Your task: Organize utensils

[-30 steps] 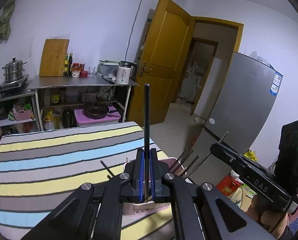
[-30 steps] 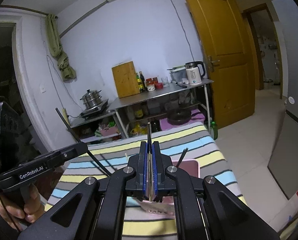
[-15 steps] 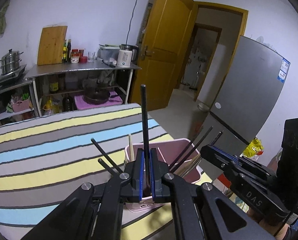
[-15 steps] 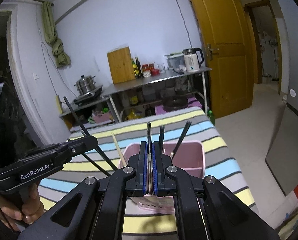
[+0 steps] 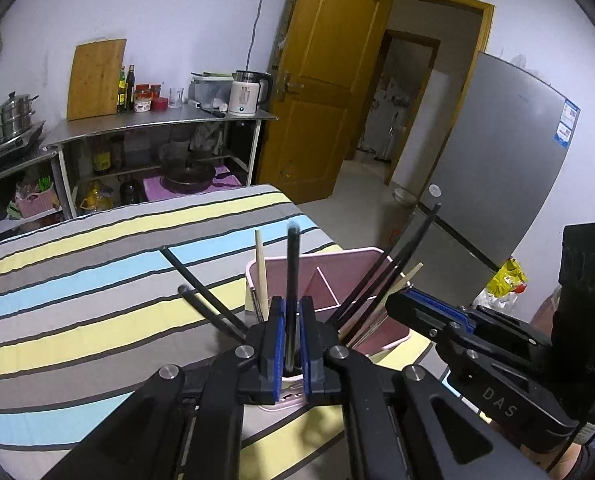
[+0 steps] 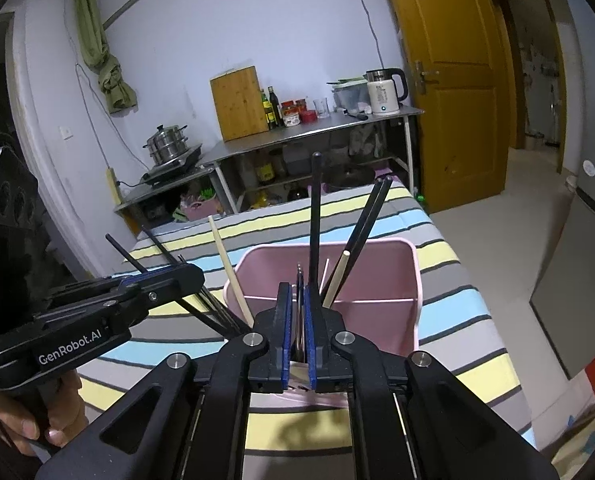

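A pink divided utensil holder [image 5: 393,332] [image 6: 381,272] stands on the striped tablecloth [image 5: 97,280] with several black and wooden chopsticks leaning in it. My left gripper [image 5: 291,308] is shut on an upright black chopstick [image 5: 292,264], whose lower end dips into the holder's near compartment. From the right wrist the left gripper [image 6: 185,276] shows at the left. My right gripper [image 6: 297,292], also seen at the holder's right side [image 5: 401,300], has its jaws opening. A thin grey metal utensil [image 6: 299,280] stands loose between its pads. A black stick [image 6: 314,216] rises just beside them.
A steel shelf [image 5: 157,124] with a kettle [image 5: 243,96], bottles and a cutting board lines the far wall. A steamer pot [image 6: 167,146] sits to its left. A yellow door [image 5: 321,80] and a grey fridge [image 5: 497,160] stand right of the table. A hand [image 6: 29,420] grips the left handle.
Both grippers have come down and tipped toward the pink holder, which now fills more of each view. The right pads have parted from the grey utensil they were pinching.
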The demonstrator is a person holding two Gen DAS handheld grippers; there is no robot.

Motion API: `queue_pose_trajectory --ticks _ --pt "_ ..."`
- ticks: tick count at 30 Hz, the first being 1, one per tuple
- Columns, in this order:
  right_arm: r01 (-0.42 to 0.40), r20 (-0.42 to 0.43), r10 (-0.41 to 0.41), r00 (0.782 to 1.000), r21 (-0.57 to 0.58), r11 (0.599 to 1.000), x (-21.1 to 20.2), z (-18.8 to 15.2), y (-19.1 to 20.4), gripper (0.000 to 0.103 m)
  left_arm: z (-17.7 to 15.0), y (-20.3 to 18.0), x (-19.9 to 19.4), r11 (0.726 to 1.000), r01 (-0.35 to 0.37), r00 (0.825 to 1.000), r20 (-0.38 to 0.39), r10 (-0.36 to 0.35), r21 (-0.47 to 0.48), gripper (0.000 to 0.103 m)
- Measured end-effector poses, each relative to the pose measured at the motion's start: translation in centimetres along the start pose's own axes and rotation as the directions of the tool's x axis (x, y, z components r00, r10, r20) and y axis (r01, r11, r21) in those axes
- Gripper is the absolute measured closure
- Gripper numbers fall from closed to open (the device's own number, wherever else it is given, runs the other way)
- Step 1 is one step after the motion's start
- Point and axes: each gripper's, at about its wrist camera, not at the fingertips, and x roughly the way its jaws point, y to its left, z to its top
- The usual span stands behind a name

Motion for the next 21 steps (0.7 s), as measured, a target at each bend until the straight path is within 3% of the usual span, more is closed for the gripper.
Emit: queue_pose_trajectory --ticks 8,21 --pt "0.006 0.03 -0.005 1.0 -0.011 1.0 -1.7 0.2 0.6 0.09 -0.6 0.4 -2.6 1.0 -0.002 0.999 0.049 0.002 -0.007 0.087" --pt "0.005 0.073 -0.003 0.997 -0.025 1.0 -5.7 -1.5 2.0 0.089 -3.5 -0.2 -8.3 0.998 -0.063 0.989 0.131 0.061 0.012 0.086"
